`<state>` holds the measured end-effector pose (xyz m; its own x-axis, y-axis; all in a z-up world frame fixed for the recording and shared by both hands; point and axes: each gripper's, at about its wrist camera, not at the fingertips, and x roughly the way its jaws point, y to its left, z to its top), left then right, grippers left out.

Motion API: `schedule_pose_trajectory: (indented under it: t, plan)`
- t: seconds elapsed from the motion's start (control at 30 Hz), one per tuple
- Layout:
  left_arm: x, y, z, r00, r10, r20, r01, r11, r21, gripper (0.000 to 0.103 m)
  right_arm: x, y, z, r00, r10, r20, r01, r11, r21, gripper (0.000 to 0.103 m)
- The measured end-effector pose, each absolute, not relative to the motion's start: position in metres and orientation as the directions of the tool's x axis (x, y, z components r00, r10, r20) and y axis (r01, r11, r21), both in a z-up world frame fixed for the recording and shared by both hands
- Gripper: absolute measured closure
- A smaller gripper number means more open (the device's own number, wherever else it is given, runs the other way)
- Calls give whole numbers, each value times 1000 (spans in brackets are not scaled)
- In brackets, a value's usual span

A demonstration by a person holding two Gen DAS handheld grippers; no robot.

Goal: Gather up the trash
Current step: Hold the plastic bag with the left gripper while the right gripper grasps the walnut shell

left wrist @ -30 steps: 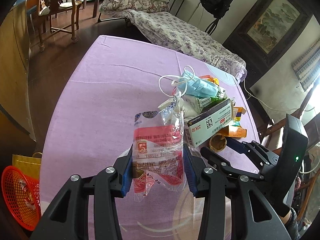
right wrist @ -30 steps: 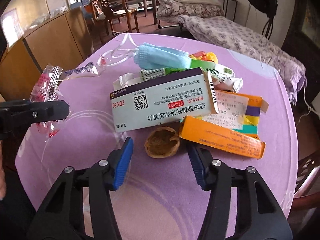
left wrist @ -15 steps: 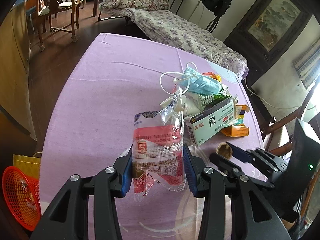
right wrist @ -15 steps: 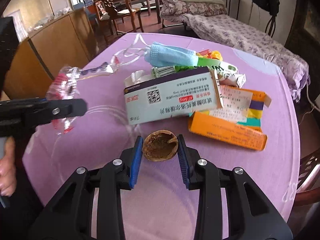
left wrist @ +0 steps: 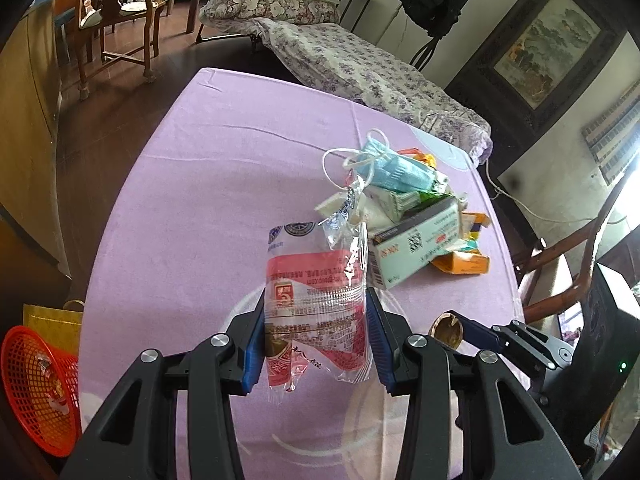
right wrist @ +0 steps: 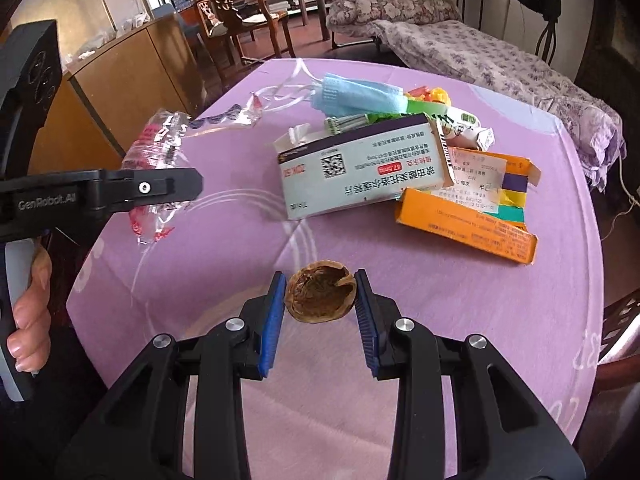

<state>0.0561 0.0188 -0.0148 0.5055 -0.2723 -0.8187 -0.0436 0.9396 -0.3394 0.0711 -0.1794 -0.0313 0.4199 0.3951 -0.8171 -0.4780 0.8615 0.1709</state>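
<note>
Jaws on my right gripper (right wrist: 320, 308) pinch a walnut shell (right wrist: 320, 298), lifted off the purple tabletop (right wrist: 440, 320) near the medicine box (right wrist: 360, 168). My left gripper (left wrist: 316, 340) clamps a plastic wrapper (left wrist: 316, 300) at moderate width. Only its view shows the red basket (left wrist: 36, 384) past the tabletop's near-left edge; bare cloth lies left of the box.

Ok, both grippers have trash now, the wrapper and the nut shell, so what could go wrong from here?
The right gripper pinches the walnut shell only at its curved sides, so it may pop out or crack. The plastic wrapper in the left gripper is thin and hangs limp, so it could slip free. Its far end lies near the face mask loops and might drag them.
</note>
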Motion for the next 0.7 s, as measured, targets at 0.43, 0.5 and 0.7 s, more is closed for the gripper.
schedule_pose_trajectory:
  t: [0.43,0.5,0.7]
  plan:
    - [-6,44,3,531,-244,-812,-67,943,-327,60,22,-180,-17,405,423,-811,-498,845,192,68]
    - [-15,52,4,536,-244,-808,-78,939,-335,60,16,-176,-11,406,428,-807,-511,839,187,68]
    - [-40,77,19,572,-249,-782,-97,926,-366,60,5,-154,6,414,436,-799,-558,815,155,68]
